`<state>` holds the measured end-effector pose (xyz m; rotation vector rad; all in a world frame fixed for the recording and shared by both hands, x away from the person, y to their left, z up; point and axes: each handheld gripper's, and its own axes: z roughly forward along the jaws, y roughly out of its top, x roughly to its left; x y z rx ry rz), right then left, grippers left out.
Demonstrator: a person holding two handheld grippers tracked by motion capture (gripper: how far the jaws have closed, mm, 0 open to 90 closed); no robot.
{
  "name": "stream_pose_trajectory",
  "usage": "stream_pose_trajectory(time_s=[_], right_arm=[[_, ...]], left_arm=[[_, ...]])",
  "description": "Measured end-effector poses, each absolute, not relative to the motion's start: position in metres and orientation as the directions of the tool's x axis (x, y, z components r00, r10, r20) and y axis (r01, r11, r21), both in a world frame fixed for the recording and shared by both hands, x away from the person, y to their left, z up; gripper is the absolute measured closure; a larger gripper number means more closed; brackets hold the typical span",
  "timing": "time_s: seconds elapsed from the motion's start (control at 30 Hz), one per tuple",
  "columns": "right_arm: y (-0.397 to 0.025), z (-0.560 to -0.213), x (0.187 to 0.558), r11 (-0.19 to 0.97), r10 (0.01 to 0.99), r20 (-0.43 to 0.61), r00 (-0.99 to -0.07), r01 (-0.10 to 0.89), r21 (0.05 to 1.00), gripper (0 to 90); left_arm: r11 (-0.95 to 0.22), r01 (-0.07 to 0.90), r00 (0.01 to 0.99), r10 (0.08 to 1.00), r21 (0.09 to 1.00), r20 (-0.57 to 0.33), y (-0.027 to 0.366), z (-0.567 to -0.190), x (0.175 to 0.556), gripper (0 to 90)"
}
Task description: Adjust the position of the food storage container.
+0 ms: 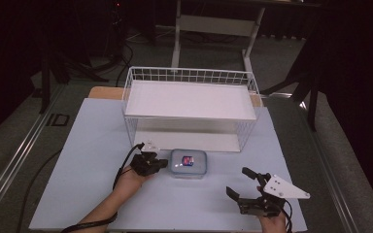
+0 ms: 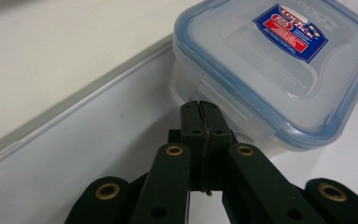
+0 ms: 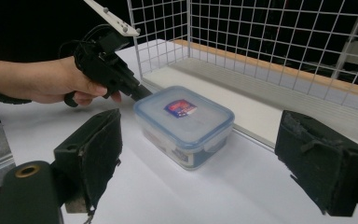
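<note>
Clear plastic food box (image 1: 188, 163) with a blue-rimmed snap lid sits flat on the tabletop (image 1: 77, 160), roughly mid-width, just in front of the white wire rack (image 1: 189, 104) and nearer the front edge than the back. Lid is on, red/blue sticker on top; I can't make out any contents through the walls, so my guess is empty or nearly so, i.e. light. Left tongs (image 2: 199, 122) are pressed fully together with nothing between them, tips right at the box's left side wall by a lid latch; touching or a hair off, can't tell from the left gripper view. Right tongs (image 1: 243, 183) are spread wide and holding nothing, well apart from the box toward the front right corner of the tabletop; in the right gripper view the box lies between the two pads but farther off. Handling, as I judge it: rigid shell, smooth and slippery, low mass, so a poke from closed tips will likely skate it across the sheet rather than tip it. Side walls should flex a bit under squeeze; the lid rim and latch flaps are the stiffest part. Best hold is probably across two opposite side walls just under the lid rim, pads flat on the plastic, moderate force. Pinching a single latch flap risks popping it open. Rack's lower shelf (image 3: 242, 109) is just behind, low lip.
</note>
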<state>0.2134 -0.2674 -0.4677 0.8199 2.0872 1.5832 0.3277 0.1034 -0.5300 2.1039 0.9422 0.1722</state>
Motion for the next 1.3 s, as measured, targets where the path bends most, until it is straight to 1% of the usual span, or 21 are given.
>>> stream_pose_trajectory(time_s=[0.2, 0.47, 0.6, 0.67, 0.77, 0.8, 0.9, 0.97, 1.0, 1.07, 1.1, 1.13, 1.2, 1.27, 1.3], right_arm=[[-0.267, -0.468, 0.214, 0.19, 0.658, 0.037, -0.752, 0.214, 0.958, 14.8], [-0.268, -0.468, 0.214, 0.19, 0.657, 0.035, -0.753, 0.21, 0.959, 14.8], [-0.269, -0.469, 0.214, 0.189, 0.654, 0.039, -0.755, 0.214, 0.958, 14.8], [-0.269, -0.469, 0.215, 0.188, 0.655, 0.041, -0.755, 0.215, 0.958, 14.8], [-0.268, -0.469, 0.214, 0.186, 0.655, 0.041, -0.755, 0.213, 0.959, 14.8], [-0.268, -0.469, 0.214, 0.187, 0.656, 0.038, -0.754, 0.212, 0.959, 14.8], [-0.264, -0.469, 0.213, 0.202, 0.66, 0.014, -0.751, 0.196, 0.959, 14.8], [-0.262, -0.47, 0.213, 0.212, 0.653, 0.009, -0.757, 0.195, 0.958, 14.8], [-0.261, -0.47, 0.213, 0.213, 0.651, 0.014, -0.759, 0.201, 0.956, 14.8], [-0.259, -0.471, 0.213, 0.213, 0.65, 0.017, -0.76, 0.203, 0.956, 14.8], [-0.258, -0.471, 0.213, 0.216, 0.649, 0.015, -0.76, 0.203, 0.955, 14.8], [-0.257, -0.471, 0.213, 0.219, 0.653, 0.011, -0.758, 0.203, 0.954, 14.8], [-0.256, -0.472, 0.213, 0.225, 0.656, 0.008, -0.755, 0.206, 0.952, 14.8], [-0.255, -0.471, 0.213, 0.232, 0.66, 0.007, -0.751, 0.213, 0.949, 14.8], [-0.254, -0.471, 0.213, 0.241, 0.67, 0.0, -0.742, 0.218, 0.946, 14.7]], left_arm=[[-0.399, 0.574, 0.72, 0.662, 0.715, -0.209, 0.095, -0.533, 0.329, 90.0], [-0.423, 0.555, 0.742, 0.64, 0.716, -0.198, 0.084, -0.533, 0.331, 90.0], [-0.411, 0.561, 0.736, 0.644, 0.719, -0.206, 0.086, -0.532, 0.329, 90.0], [-0.419, 0.559, 0.736, 0.647, 0.715, -0.196, 0.089, -0.531, 0.328, 90.0], [-0.377, 0.56, 0.732, 0.642, 0.738, -0.228, 0.103, -0.52, 0.32, 90.0], [-0.362, 0.561, 0.729, 0.642, 0.744, -0.238, 0.106, -0.517, 0.317, 83.7], [-0.36, 0.553, 0.739, 0.629, 0.751, -0.242, 0.113, -0.511, 0.311, 74.0], [-0.318, 0.558, 0.737, 0.615, 0.766, -0.281, 0.122, -0.506, 0.3, 67.7], [-0.304, 0.559, 0.734, 0.614, 0.771, -0.291, 0.125, -0.505, 0.297, 62.9], [-0.3, 0.558, 0.743, 0.596, 0.773, -0.305, 0.129, -0.503, 0.29, 48.5], [-0.298, 0.549, 0.753, 0.581, 0.781, -0.308, 0.13, -0.502, 0.287, 35.0], [-0.298, 0.547, 0.754, 0.581, 0.783, -0.306, 0.131, -0.502, 0.284, 26.1], [-0.291, 0.546, 0.757, 0.573, 0.786, -0.313, 0.133, -0.5, 0.28, 11.9], [-0.271, 0.544, 0.753, 0.576, 0.794, -0.319, 0.134, -0.499, 0.277, 2.1], [-0.266, 0.532, 0.756, 0.576, 0.804, -0.31, 0.134, -0.497, 0.275, 1.8]])
